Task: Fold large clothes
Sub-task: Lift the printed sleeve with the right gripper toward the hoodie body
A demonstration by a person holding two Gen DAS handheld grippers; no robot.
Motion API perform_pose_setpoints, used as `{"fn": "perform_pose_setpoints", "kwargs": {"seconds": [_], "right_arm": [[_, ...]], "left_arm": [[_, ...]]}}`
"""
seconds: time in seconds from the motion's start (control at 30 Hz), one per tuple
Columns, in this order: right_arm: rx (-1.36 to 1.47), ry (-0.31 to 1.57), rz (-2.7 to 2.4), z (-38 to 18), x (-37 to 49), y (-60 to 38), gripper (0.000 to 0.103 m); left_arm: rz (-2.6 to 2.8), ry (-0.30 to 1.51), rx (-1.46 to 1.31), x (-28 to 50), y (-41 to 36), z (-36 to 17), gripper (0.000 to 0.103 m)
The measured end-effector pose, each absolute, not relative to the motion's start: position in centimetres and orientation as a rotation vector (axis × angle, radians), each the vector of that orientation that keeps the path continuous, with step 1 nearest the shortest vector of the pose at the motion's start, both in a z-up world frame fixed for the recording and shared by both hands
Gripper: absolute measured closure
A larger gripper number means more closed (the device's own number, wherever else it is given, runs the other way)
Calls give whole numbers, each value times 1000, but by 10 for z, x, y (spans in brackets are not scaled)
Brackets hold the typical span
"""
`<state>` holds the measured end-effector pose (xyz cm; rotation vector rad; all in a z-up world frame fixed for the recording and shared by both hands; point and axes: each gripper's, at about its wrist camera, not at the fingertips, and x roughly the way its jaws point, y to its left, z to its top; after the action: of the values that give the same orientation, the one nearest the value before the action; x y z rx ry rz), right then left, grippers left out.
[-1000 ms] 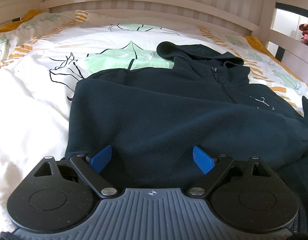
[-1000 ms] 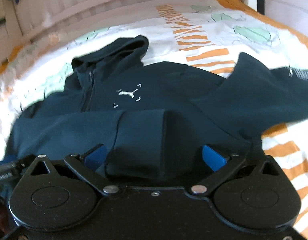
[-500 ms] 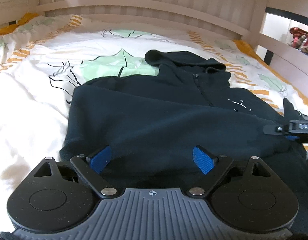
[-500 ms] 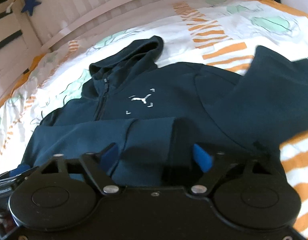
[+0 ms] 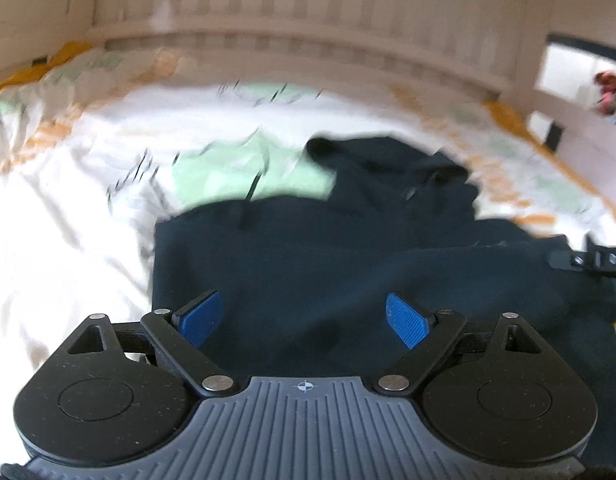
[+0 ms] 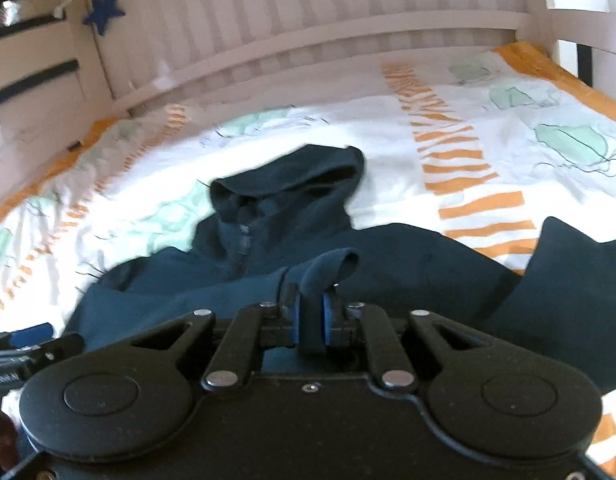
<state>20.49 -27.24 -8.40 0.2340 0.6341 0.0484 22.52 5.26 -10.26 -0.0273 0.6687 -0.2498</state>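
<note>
Your right hand-held gripper point(image 6: 311, 316) pinches only a thin cuff fold of the hoodie point(image 6: 268, 240) at frame centre on the bed point(image 6: 488, 128); it may slip. Left hand-held gripper point(image 5: 304, 320) gapes, empty.

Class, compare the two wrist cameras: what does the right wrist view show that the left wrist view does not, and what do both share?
Only the right wrist view shows the right gripper shut on a fold of the hoodie, and a blue star on the bed frame. Only the left view shows the left gripper open over the fabric. Both show the dark hoodie on the patterned duvet.
</note>
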Motion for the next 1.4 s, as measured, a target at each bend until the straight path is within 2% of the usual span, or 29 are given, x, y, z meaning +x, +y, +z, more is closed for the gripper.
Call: {"fn": "perform_pose_setpoints", "kwargs": {"seconds": [0.07,0.1,0.13,0.3,0.37,0.5,0.6,0.7,0.87,1.07,1.17,1.4], "right_arm": [[215,717,5,-105,212,-273,73],[196,741,-18,-113,213,-273,61],[183,741,-28,-122,212,-273,59],[158,654,-31,-131,200,-271,57],[168,646,-26,-128,199,-272,52],[231,626,11,-116,183,-282,29],[225,602,18,-103,164,-293,28],[255,611,-11,-94,149,-316,22],[370,635,-132,-82,132,-375,21],[413,630,-327,-82,121,-442,21],[459,632,-428,-91,121,-473,16],[578,647,-637,-115,128,-533,15]], "left_arm": [[-224,746,-21,233,54,-121,14],[-235,763,-17,235,54,-129,14],[-246,738,10,232,52,-134,13],[-241,731,53,231,45,-137,7],[-241,728,54,230,45,-138,7],[-242,728,51,231,47,-137,7],[-246,737,52,230,48,-136,7],[-247,754,81,228,43,-127,8],[-307,712,42,218,24,-97,8],[-429,682,88,218,-36,-72,8],[-472,692,101,221,-66,-72,8],[-508,737,112,234,-117,-91,8]]}}
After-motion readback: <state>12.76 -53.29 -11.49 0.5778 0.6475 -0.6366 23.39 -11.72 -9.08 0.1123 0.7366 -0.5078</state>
